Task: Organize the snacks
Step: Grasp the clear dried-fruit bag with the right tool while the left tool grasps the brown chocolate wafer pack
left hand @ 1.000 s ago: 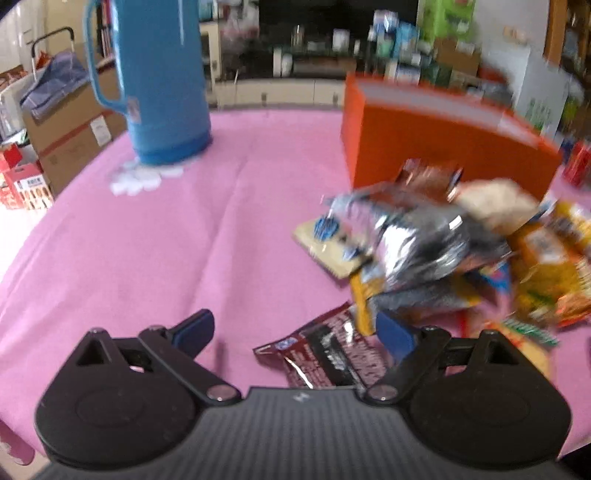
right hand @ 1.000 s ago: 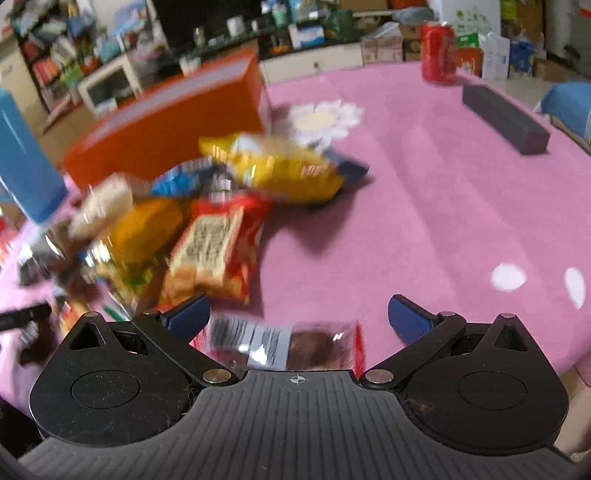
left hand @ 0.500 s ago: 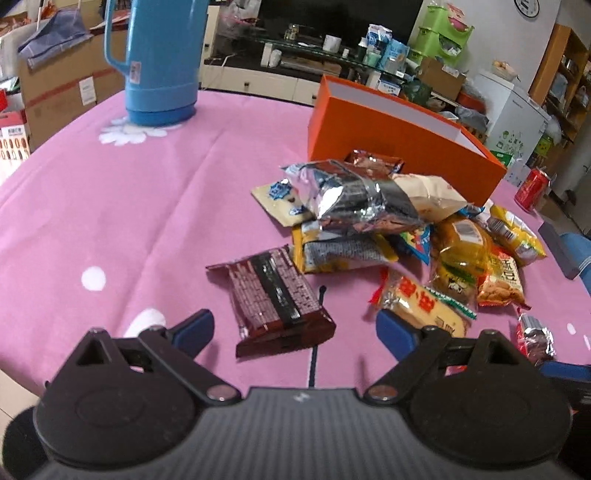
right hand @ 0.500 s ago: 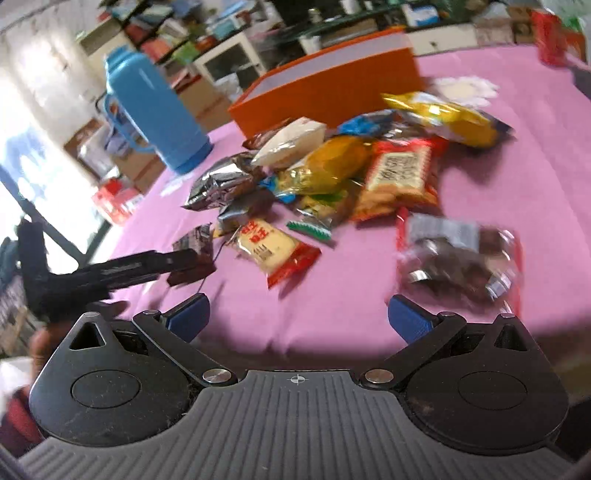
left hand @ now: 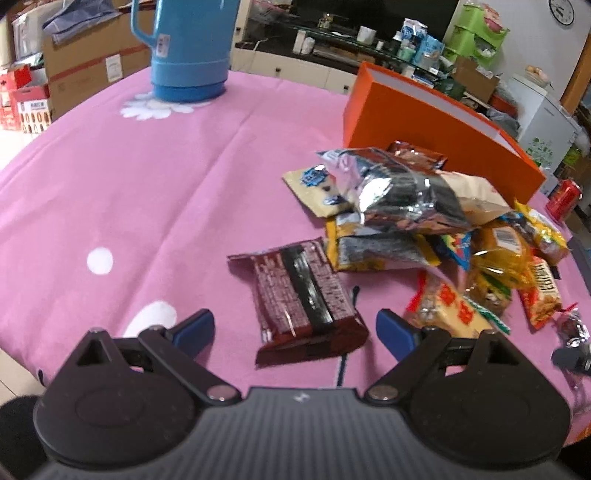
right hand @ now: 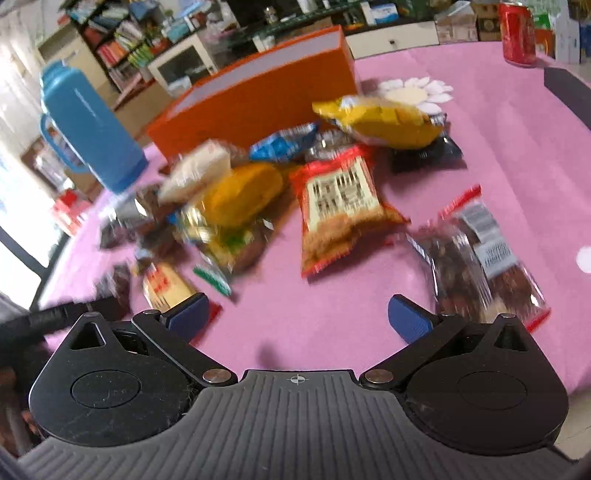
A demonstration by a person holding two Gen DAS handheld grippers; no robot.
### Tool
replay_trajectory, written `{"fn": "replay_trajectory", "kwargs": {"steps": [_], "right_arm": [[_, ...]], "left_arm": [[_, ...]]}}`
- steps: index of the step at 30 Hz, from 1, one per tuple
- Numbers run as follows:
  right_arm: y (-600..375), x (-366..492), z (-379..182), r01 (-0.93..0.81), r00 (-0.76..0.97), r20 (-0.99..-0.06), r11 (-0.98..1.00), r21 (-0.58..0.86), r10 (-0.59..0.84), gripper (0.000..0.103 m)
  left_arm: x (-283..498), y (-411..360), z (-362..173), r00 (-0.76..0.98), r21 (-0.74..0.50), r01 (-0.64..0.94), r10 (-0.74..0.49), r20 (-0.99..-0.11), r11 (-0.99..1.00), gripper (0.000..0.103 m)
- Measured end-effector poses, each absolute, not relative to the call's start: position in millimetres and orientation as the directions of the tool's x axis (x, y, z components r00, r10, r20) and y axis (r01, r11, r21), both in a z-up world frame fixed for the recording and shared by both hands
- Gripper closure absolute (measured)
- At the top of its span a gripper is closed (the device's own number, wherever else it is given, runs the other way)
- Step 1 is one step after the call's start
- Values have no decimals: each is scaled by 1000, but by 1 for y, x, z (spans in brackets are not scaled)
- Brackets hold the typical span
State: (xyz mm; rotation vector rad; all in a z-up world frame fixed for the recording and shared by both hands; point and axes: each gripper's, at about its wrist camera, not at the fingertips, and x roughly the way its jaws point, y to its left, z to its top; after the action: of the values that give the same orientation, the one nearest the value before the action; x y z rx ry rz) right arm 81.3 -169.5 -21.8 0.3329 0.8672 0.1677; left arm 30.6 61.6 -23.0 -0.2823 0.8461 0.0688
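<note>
A pile of snack packets lies on the pink tablecloth in front of an open orange box, which also shows in the right wrist view. My left gripper is open, its jaws either side of a dark red chocolate packet lying flat. A silver foil bag tops the pile. My right gripper is open and empty above bare cloth, between a red-and-yellow packet and a clear bag of brown snacks. A red snack bag lies ahead.
A blue thermos stands at the far left of the table, seen too in the right wrist view. A red can and a dark grey bar sit at the far right. The table edge is close at front.
The left gripper has moved forward over the chocolate packet, which now lies between its jaws. The right gripper swung right and closer to the pile; the clear bag is now by its right finger.
</note>
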Motion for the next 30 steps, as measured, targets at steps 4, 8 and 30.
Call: {"fn": "replay_trajectory", "kwargs": {"steps": [4,8,30], "right_arm": [[-156,78,-28,-46,641,-737,970,239,213,9],[-149,77,-31,-54,661,-732,983,178,169,9],[-212,84,-8,-34,697,-717,999,2,25,9]], "left_arm": [[46,57,-22,675,-229,-164,-60,-735,959,14],[59,51,-26,664,-170,-182,-7,-748,968,14],[45,45,-29,648,-46,-97,28,-761,994,19]]}}
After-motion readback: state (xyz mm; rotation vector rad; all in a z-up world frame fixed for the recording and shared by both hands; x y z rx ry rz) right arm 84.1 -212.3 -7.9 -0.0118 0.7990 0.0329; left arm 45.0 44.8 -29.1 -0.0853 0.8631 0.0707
